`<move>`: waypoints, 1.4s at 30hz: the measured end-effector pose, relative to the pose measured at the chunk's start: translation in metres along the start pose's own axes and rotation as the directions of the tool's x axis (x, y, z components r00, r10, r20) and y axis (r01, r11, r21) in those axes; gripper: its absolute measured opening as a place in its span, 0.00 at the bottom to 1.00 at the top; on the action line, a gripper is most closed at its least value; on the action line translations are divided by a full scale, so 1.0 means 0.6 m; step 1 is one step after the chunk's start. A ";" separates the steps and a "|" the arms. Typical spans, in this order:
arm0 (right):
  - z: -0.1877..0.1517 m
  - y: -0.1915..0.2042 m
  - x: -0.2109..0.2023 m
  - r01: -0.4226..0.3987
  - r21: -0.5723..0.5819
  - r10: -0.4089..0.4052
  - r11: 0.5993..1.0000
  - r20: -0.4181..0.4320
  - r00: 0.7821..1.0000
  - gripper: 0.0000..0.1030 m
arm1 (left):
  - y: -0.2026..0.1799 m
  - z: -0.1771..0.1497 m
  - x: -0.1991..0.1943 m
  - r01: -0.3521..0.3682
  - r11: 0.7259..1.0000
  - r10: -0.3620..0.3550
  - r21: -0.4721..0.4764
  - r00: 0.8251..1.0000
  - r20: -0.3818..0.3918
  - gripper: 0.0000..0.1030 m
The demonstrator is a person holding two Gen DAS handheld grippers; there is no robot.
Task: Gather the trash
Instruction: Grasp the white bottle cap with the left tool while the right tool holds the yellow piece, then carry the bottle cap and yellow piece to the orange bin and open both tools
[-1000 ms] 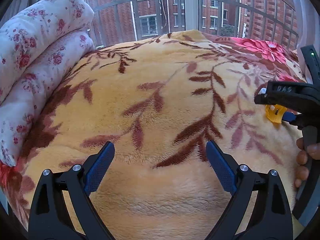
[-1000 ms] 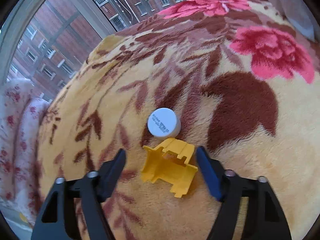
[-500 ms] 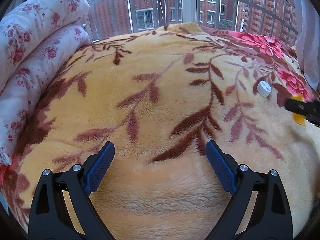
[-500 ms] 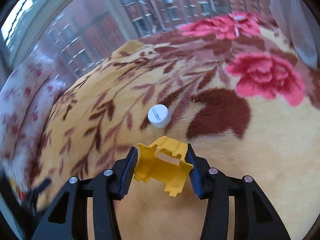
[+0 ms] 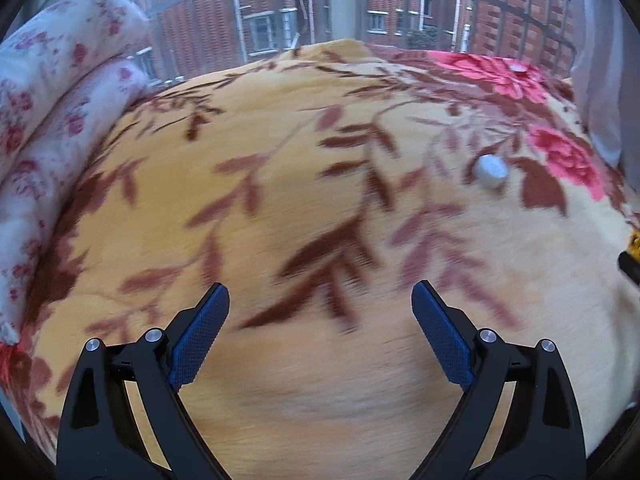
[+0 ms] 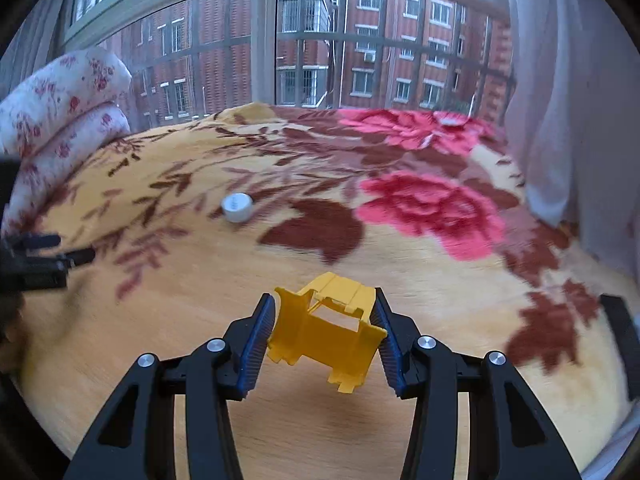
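Note:
My right gripper (image 6: 323, 312) is shut on a yellow plastic piece (image 6: 326, 330), held just above the blanket with both blue pads pressed on its sides. A white bottle cap (image 6: 237, 207) lies on the blanket beyond it; the left wrist view shows that cap (image 5: 490, 169) at the right. My left gripper (image 5: 320, 300) stands open over the blanket with nothing between its fingers. At the right edge of the left wrist view only a sliver of the yellow piece (image 5: 636, 240) shows. The left gripper's fingers (image 6: 52, 256) appear at the left edge of the right wrist view.
A yellow blanket (image 5: 320, 220) with brown leaves and red flowers covers the bed. Rolled floral bedding (image 5: 48, 120) lies along the left. A barred window (image 6: 320, 40) stands behind, a pale curtain (image 6: 568, 120) hangs at the right. A small pale item (image 6: 450, 121) rests far back.
My right gripper closed on the yellow piece, lifted it and drew back from the white cap while rolling upright. The left gripper shifted a little; the cap now shows in its view.

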State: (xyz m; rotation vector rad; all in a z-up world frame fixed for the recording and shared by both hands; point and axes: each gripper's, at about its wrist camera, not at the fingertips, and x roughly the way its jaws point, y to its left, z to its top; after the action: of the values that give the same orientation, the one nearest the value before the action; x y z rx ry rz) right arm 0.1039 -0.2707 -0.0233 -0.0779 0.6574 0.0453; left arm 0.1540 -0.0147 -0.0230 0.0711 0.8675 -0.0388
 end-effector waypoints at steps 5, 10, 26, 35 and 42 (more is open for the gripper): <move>-0.013 -0.041 -0.006 0.029 0.018 -0.030 0.999 0.032 0.999 0.47 | -0.086 0.038 0.017 0.019 0.997 -0.019 0.078 1.000 -0.003 0.87; -0.027 -0.085 0.009 0.033 0.084 -0.036 0.996 0.035 0.999 0.47 | -0.177 0.076 0.043 0.054 0.985 -0.055 0.162 0.999 -0.001 0.87; -0.045 -0.111 0.024 -0.065 0.177 0.052 0.982 0.082 0.995 0.47 | -0.242 0.140 0.157 0.116 0.985 -0.103 0.130 0.989 -0.102 0.58; -0.047 -0.111 0.025 -0.077 0.187 0.061 0.979 0.087 0.994 0.47 | -0.244 0.145 0.154 0.112 0.984 -0.105 0.141 0.993 -0.060 0.30; -0.049 -0.113 0.028 -0.081 0.190 0.068 0.978 0.075 0.995 0.47 | -0.228 0.137 0.120 0.113 0.988 -0.110 0.104 0.993 -0.030 0.30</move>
State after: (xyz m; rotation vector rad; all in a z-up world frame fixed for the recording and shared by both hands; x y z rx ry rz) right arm 0.1040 -0.3406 -0.0529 0.1353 0.5938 0.0557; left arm 0.2542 -0.1576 -0.0312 0.1226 0.8923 -0.1890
